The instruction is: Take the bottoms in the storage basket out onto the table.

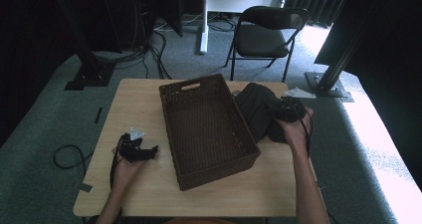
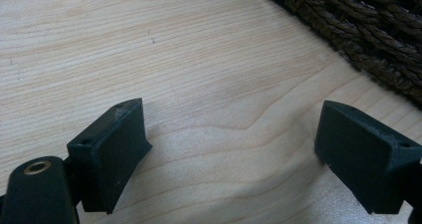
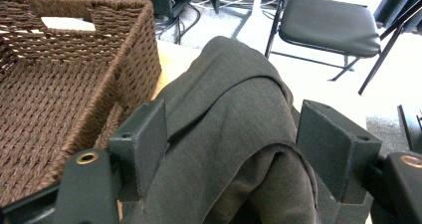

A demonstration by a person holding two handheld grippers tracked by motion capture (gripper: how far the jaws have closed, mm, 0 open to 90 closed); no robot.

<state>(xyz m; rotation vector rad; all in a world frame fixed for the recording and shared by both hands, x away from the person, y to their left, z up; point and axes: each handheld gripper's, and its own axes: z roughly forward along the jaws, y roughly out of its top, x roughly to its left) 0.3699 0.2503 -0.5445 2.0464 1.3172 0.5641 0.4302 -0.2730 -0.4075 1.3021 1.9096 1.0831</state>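
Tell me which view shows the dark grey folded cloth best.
The right gripper view: the dark grey folded cloth lies close up between the right gripper's fingers, folds clear. The high view shows a dark heap beside the woven brown basket.

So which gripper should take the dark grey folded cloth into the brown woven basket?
Right. The right gripper straddles the dark grey folded cloth beside the brown woven basket, jaws open around a fold. The left gripper sits open over bare table on the basket's far side.
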